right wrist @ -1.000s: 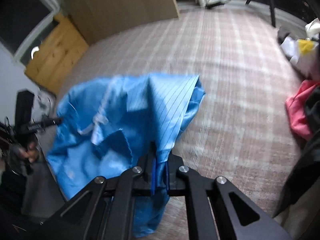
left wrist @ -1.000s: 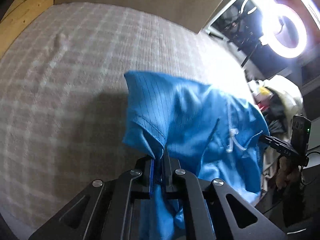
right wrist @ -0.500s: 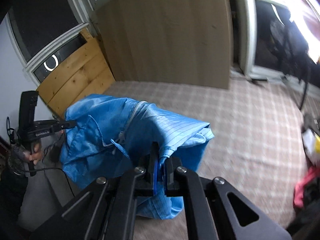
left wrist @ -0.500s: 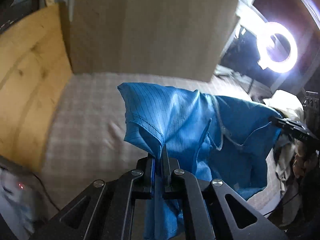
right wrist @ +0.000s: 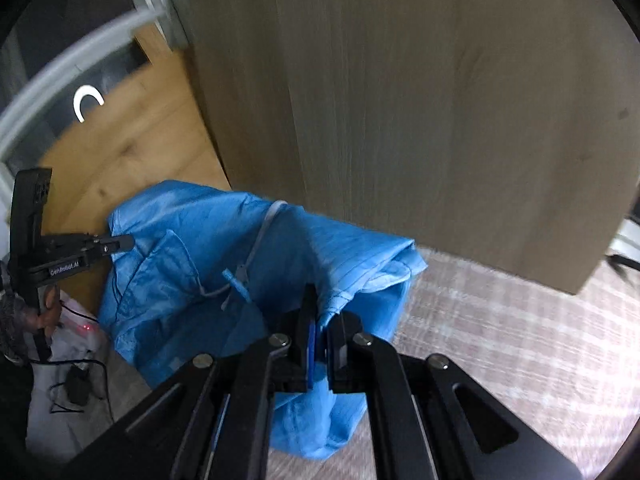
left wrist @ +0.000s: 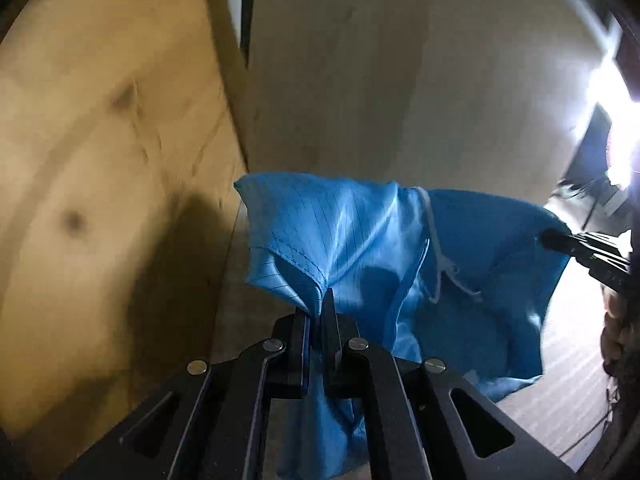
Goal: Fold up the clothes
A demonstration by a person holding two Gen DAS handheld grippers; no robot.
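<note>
Hanging between both tools, blue garment, left tool and right tool each clamped on an edge.

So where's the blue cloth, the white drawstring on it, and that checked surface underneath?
Blue pinstriped fabric garment (left wrist: 360, 232): left wrist view, on its lit upper panel.
White cord drawstring (right wrist: 256, 254): right wrist view, on the cord's middle stretch.
Beige checked fabric surface (right wrist: 520, 340): right wrist view, on a bare patch right of the garment.
</note>
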